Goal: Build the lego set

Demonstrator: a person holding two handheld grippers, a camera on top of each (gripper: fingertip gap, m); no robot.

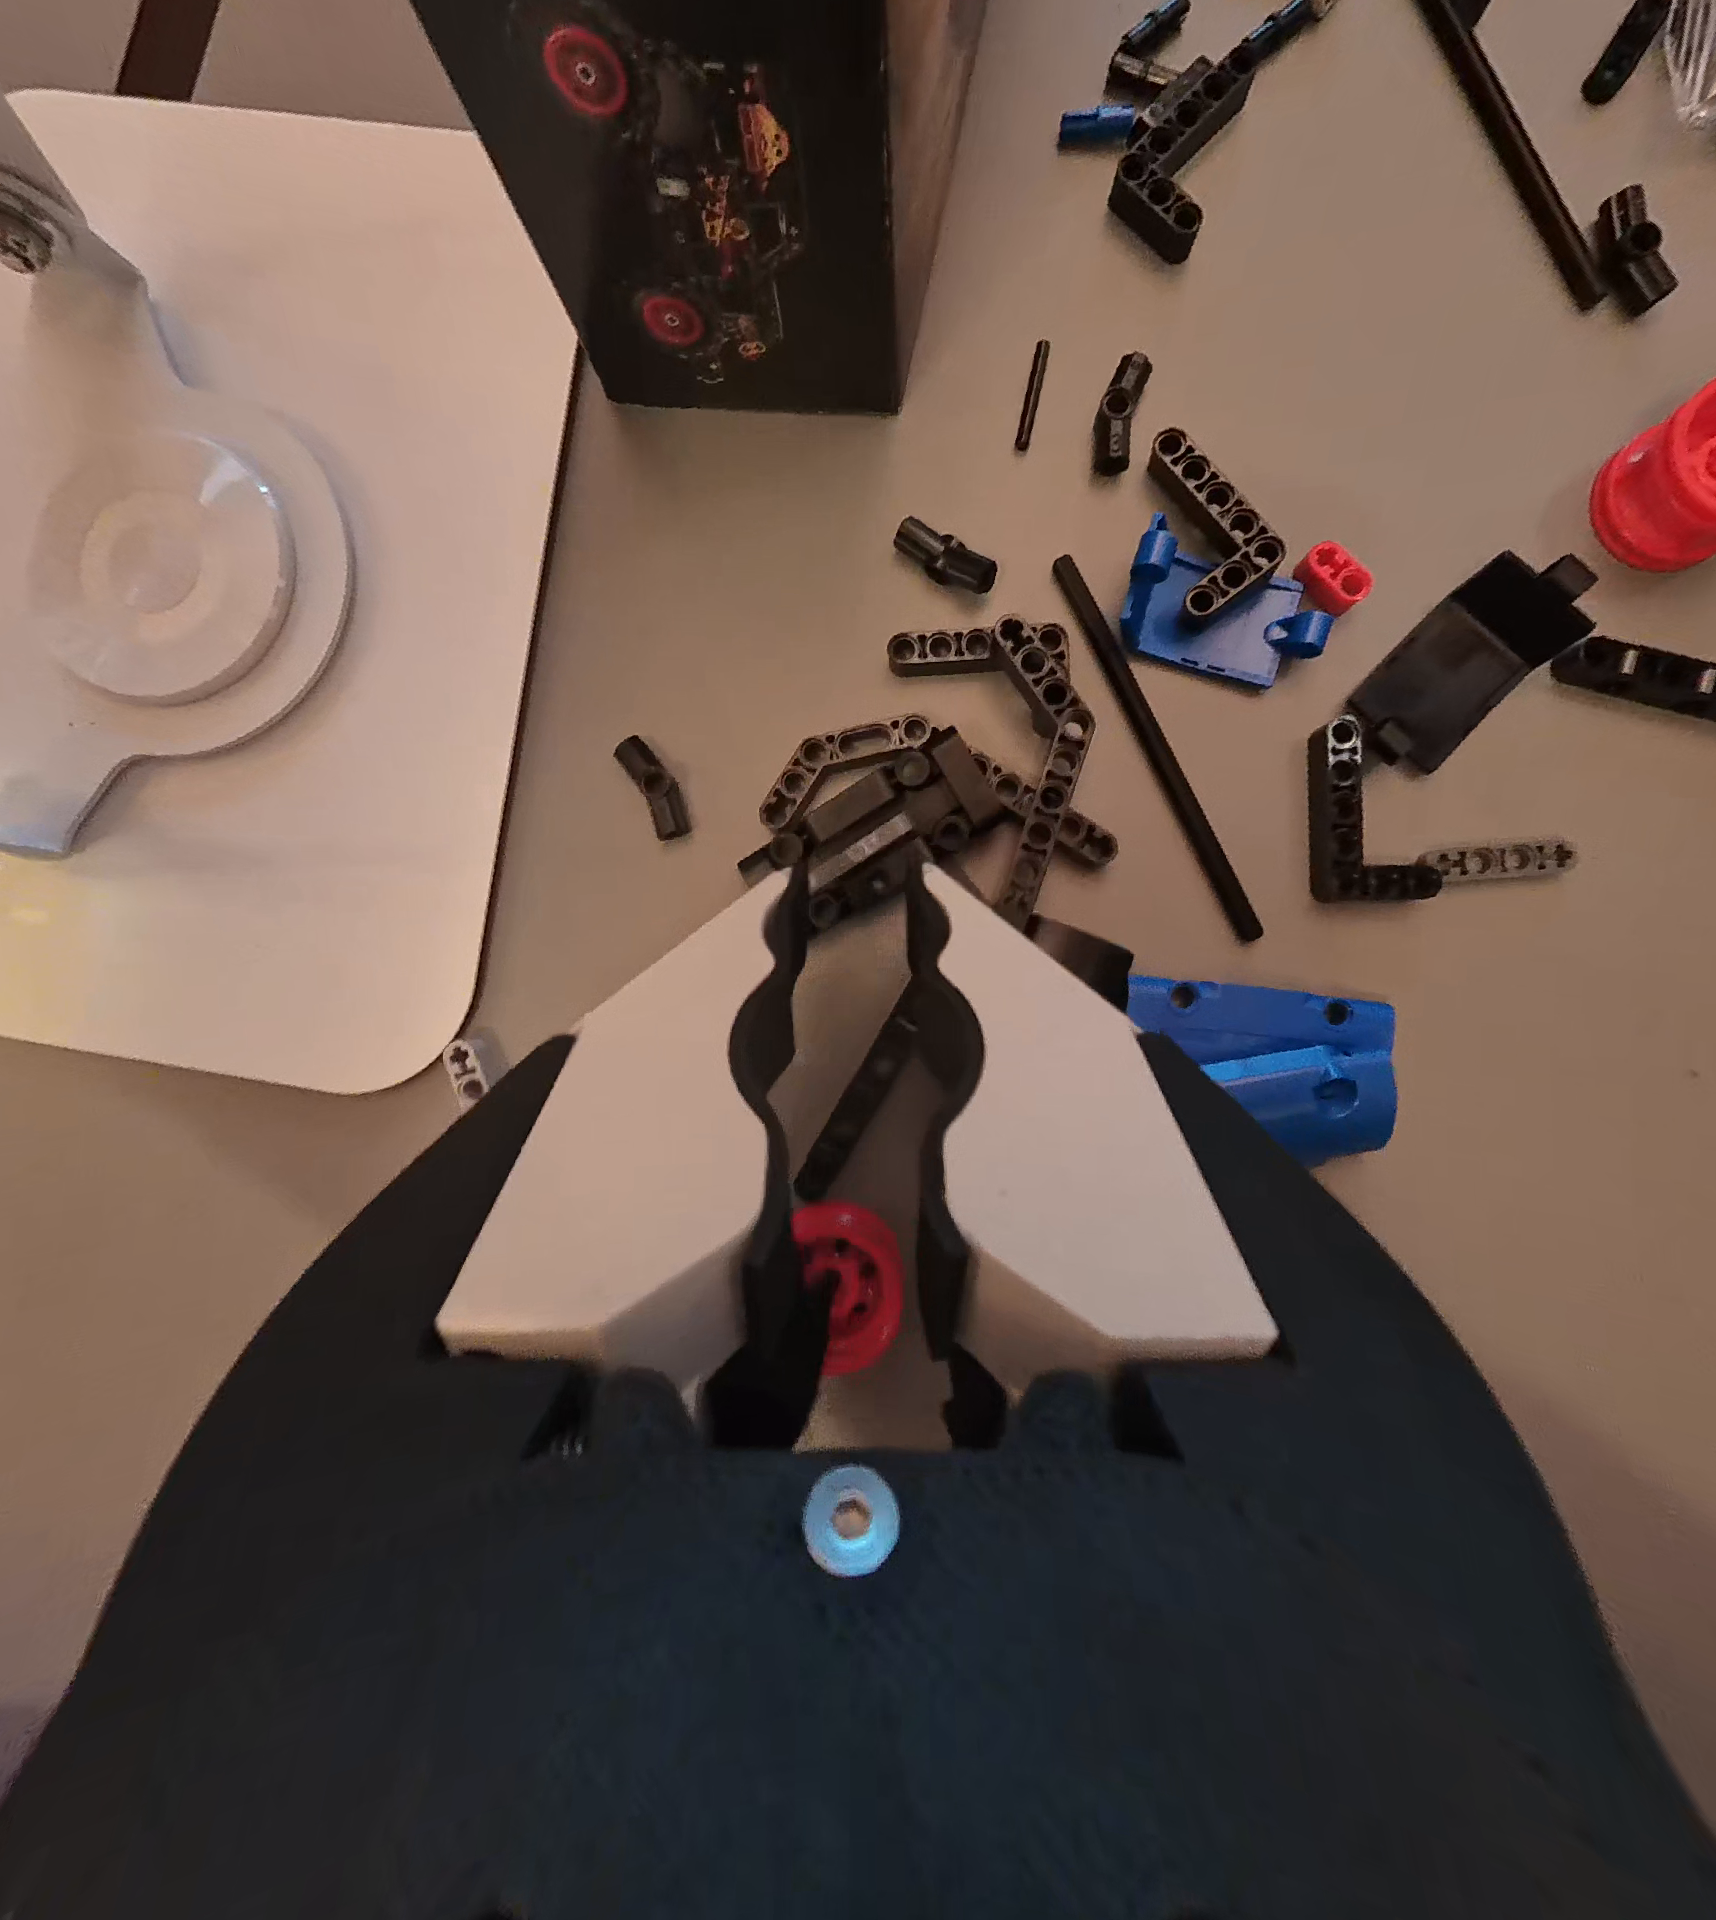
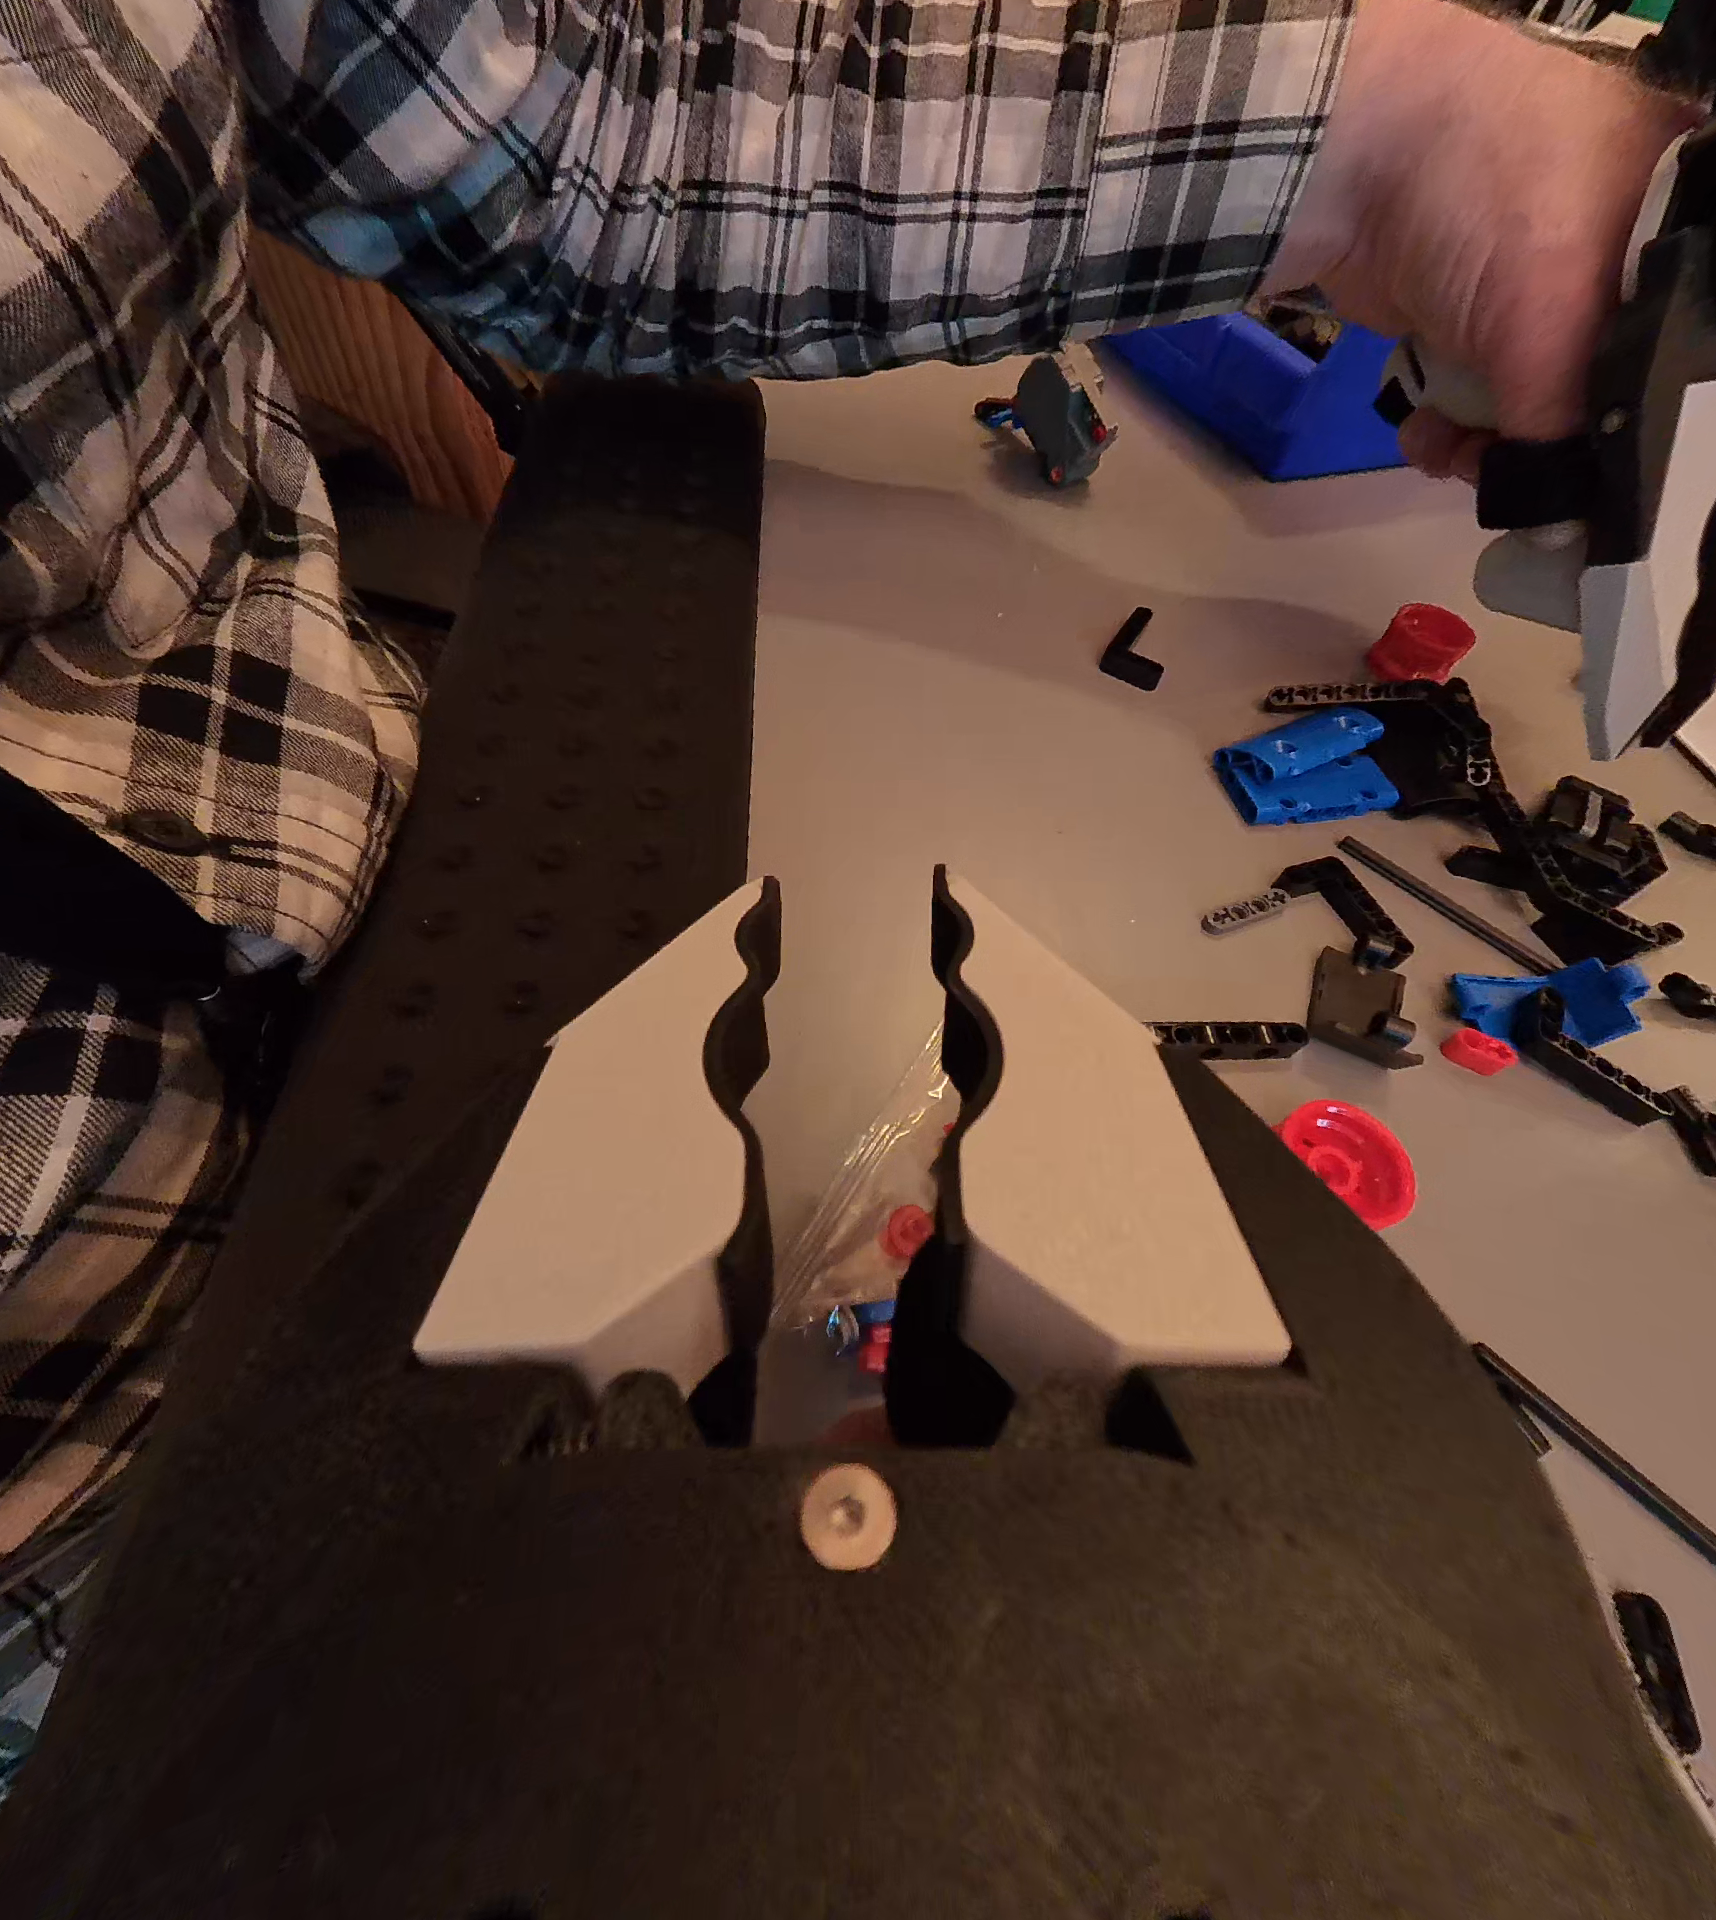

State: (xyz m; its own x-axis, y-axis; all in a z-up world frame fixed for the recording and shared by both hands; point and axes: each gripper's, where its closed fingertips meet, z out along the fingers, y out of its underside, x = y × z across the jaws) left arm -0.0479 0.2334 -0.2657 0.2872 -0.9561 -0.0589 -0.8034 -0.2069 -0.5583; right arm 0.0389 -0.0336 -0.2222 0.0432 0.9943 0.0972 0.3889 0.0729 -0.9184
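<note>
— Where is the black assembly (image 1: 869, 805)?

— On the table (image 1: 1353, 1039), right at the tips of the left gripper (image 1: 854, 883). The jaws stand a little apart around its near end; whether they pinch it, I cannot tell.

— And around it?

— Loose beams, a blue panel (image 1: 1269, 1060) to the right, a red wheel (image 1: 1701, 473) farther off, the box (image 1: 719, 197) behind.

— The right gripper (image 2: 856, 894)?

— Its jaws are spread and hold nothing. A clear bag (image 2: 875, 1195) lies on the table under them.

loose black lego pieces (image 1: 937, 790), scattered, table
</note>
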